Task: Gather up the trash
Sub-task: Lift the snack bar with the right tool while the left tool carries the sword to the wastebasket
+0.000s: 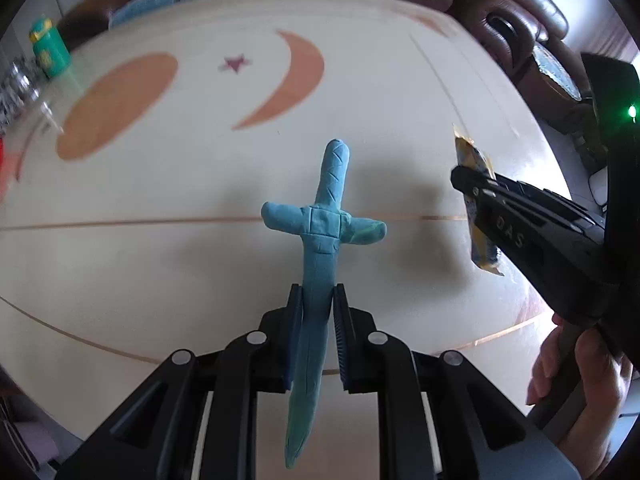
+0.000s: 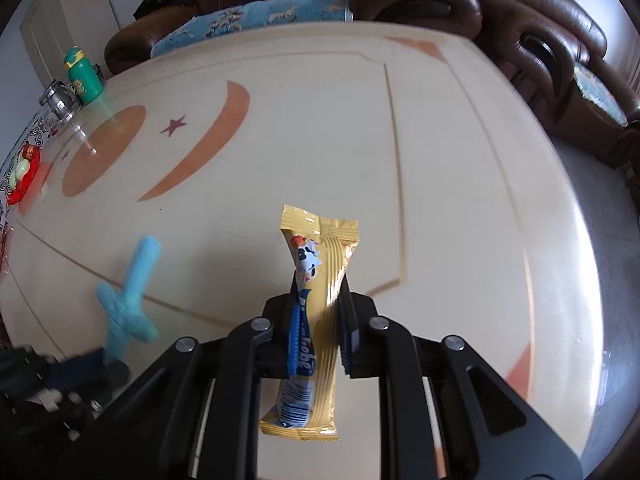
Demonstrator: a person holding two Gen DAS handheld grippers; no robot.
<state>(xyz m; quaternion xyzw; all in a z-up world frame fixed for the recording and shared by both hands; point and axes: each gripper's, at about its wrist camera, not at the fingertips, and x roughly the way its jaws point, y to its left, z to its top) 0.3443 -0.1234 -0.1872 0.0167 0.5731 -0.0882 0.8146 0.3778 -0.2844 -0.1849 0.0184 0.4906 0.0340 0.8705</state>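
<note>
A blue cross-shaped clay piece (image 1: pixel 325 216) hangs above the cream table (image 1: pixel 180 272), and my left gripper (image 1: pixel 317 300) is shut on its long stem. The same blue piece (image 2: pixel 128 296) shows blurred at the lower left of the right wrist view, with the left gripper (image 2: pixel 106 360) under it. My right gripper (image 2: pixel 320 296) is shut on a yellow snack wrapper (image 2: pixel 326 276) with a blue label and a barcode, held upright. In the left wrist view that wrapper (image 1: pixel 474 160) sticks out on both sides of the right gripper (image 1: pixel 474 196) at the right.
A green bottle (image 2: pixel 82 76) and glassware (image 2: pixel 58 102) stand at the table's far left, with a red dish (image 2: pixel 24 178) nearer. A brown leather sofa (image 2: pixel 520 24) wraps the far and right sides. A person's hand (image 1: pixel 576 384) holds the right gripper's handle.
</note>
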